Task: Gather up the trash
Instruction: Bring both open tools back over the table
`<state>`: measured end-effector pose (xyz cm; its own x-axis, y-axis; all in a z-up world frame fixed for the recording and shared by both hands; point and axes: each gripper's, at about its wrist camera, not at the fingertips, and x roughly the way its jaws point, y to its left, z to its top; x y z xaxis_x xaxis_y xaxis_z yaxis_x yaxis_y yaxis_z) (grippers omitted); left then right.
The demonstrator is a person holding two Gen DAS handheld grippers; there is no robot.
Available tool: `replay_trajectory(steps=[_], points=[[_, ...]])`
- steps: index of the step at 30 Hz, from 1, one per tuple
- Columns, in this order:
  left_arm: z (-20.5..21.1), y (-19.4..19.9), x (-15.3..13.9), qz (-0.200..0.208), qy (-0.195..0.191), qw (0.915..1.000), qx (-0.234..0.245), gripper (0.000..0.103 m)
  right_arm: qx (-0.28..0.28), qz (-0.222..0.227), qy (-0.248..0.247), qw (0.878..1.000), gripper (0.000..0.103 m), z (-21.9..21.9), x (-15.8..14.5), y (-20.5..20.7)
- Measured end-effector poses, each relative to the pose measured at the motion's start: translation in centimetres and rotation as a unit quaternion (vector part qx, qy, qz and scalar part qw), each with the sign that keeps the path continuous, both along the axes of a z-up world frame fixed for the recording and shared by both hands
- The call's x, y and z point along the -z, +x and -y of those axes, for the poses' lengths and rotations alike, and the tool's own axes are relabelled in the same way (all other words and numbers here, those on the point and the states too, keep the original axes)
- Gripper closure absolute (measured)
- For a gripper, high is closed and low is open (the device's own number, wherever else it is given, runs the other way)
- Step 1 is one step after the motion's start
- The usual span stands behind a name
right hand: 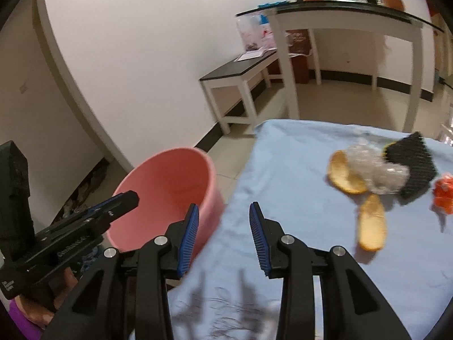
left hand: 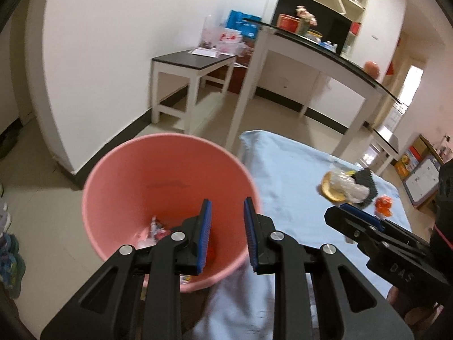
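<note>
A pink bucket point(left hand: 158, 175) point(right hand: 170, 187) stands on the floor beside a table covered in a light blue cloth point(left hand: 288, 175) point(right hand: 297, 170). Crumpled wrappers point(left hand: 154, 231) lie at its bottom. My left gripper point(left hand: 228, 206) point(right hand: 128, 198) hangs open over the bucket's right rim, nothing between its fingers. My right gripper point(right hand: 225, 209) point(left hand: 344, 212) is open and empty above the cloth's left edge. Further right on the cloth lie two orange peels point(right hand: 344, 175) point(left hand: 329, 189), clear crumpled plastic point(right hand: 373, 167) point(left hand: 346, 184), a black mesh piece point(right hand: 416, 167) point(left hand: 366, 187) and an orange-red wrapper point(right hand: 444, 192) point(left hand: 382, 208).
A low white bench with a dark top point(left hand: 192, 62) point(right hand: 237, 73) stands by the wall. Behind it is a taller white table point(left hand: 311, 51) point(right hand: 339, 14) with clutter on top. Shoes point(left hand: 8, 255) lie on the floor at far left. A purple sleeve point(right hand: 22, 320) shows beneath the left gripper.
</note>
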<state>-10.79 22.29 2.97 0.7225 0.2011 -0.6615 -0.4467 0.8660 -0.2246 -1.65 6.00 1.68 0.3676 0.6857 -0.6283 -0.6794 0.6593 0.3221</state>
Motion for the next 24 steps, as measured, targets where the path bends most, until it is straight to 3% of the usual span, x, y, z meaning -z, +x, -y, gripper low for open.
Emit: replay_trajectory(steps=[9, 24], points=[[5.3, 4.1, 0.3, 0.001, -0.004, 0.9967, 0.081, 0.08, 0.085, 0.021, -0.008, 0.996, 0.065, 7.9, -0.7, 3.1], [14.9, 12.5, 3.9, -0.058, -0.007, 0.9767, 0.207, 0.08, 0.209, -0.007, -0.016, 0.978, 0.064, 19.4, 2.0, 7.9]])
